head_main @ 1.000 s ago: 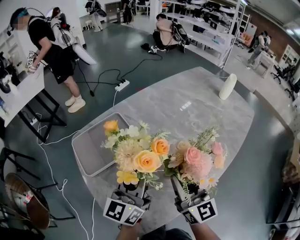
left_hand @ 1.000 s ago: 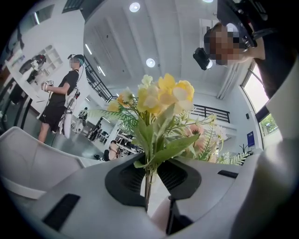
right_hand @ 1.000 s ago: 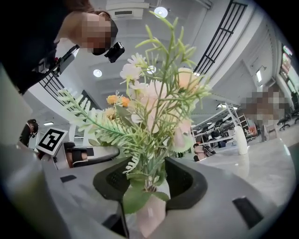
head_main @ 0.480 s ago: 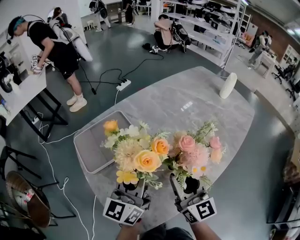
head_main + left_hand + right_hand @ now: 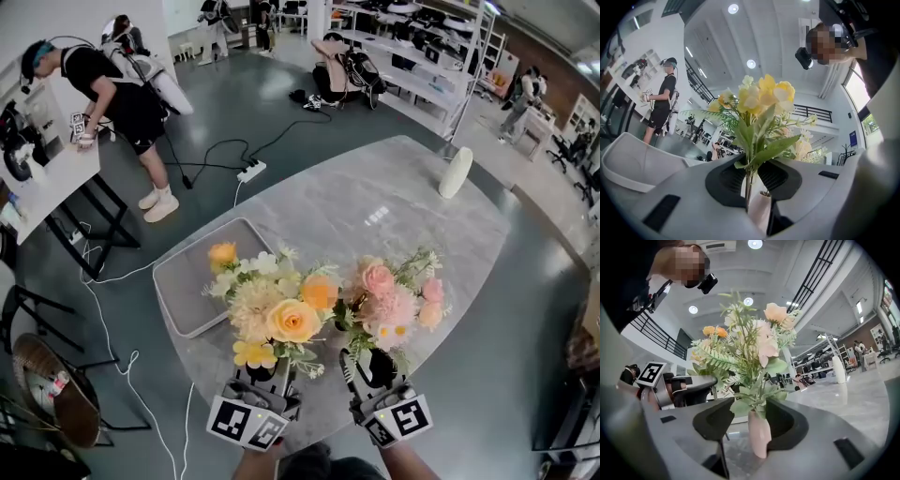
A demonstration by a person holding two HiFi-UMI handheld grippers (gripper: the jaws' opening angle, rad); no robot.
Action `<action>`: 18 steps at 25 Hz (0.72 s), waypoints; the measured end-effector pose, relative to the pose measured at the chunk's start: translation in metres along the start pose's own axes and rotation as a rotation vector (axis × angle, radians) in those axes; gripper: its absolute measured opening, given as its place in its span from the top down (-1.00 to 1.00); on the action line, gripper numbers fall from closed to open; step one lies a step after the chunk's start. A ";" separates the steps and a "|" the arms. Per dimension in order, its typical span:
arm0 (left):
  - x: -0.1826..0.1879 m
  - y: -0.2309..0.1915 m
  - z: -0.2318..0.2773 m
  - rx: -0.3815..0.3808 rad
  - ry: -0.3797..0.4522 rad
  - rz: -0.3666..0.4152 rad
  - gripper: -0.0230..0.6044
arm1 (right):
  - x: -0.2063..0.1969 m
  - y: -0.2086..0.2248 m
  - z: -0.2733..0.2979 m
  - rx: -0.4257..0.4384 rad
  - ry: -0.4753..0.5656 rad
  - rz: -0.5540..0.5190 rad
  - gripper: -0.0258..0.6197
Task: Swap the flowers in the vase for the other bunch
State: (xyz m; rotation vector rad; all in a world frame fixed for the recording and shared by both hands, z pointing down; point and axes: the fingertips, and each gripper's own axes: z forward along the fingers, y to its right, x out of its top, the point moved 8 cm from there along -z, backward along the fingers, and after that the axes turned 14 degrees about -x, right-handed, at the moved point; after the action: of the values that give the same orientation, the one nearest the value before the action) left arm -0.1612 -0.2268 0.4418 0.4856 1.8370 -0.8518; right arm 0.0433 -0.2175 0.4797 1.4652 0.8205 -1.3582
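My left gripper (image 5: 270, 368) is shut on the stems of the yellow and orange bunch (image 5: 281, 314), which stands upright above it. In the left gripper view the green stems (image 5: 749, 180) are pinched between the jaws. The pink vase (image 5: 760, 212) shows just behind them. The pink bunch (image 5: 389, 300) stands in that vase (image 5: 759, 439) on the marble table (image 5: 375, 206). My right gripper (image 5: 372, 366) is open around the vase. Its jaws have just been opening, and a gap shows on the vase's left side.
A grey tray (image 5: 183, 281) lies on the table's left part, behind the yellow bunch. A tall white bottle (image 5: 457, 172) stands at the far right edge. On the floor to the left are cables, a power strip (image 5: 248, 171) and a person (image 5: 122, 103) at a bench.
The pink bunch has shifted slightly up and left in the head view, closer to the yellow bunch. The right jaws stand a little wider. The left gripper and its bunch have stayed put.
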 end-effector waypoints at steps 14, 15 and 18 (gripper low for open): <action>-0.029 0.035 -0.041 0.040 0.039 -0.007 0.66 | -0.027 -0.004 -0.043 0.063 -0.012 0.018 0.30; -0.030 0.040 -0.043 0.040 0.038 -0.006 0.66 | -0.025 -0.005 -0.047 0.073 -0.003 0.013 0.30; -0.024 0.051 -0.044 0.043 0.035 -0.008 0.66 | -0.009 -0.011 -0.054 0.103 0.008 -0.015 0.34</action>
State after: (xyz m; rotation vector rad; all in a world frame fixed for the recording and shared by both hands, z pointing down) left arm -0.1453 -0.1584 0.4568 0.5237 1.8565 -0.8944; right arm 0.0509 -0.1621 0.4833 1.5470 0.7780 -1.4245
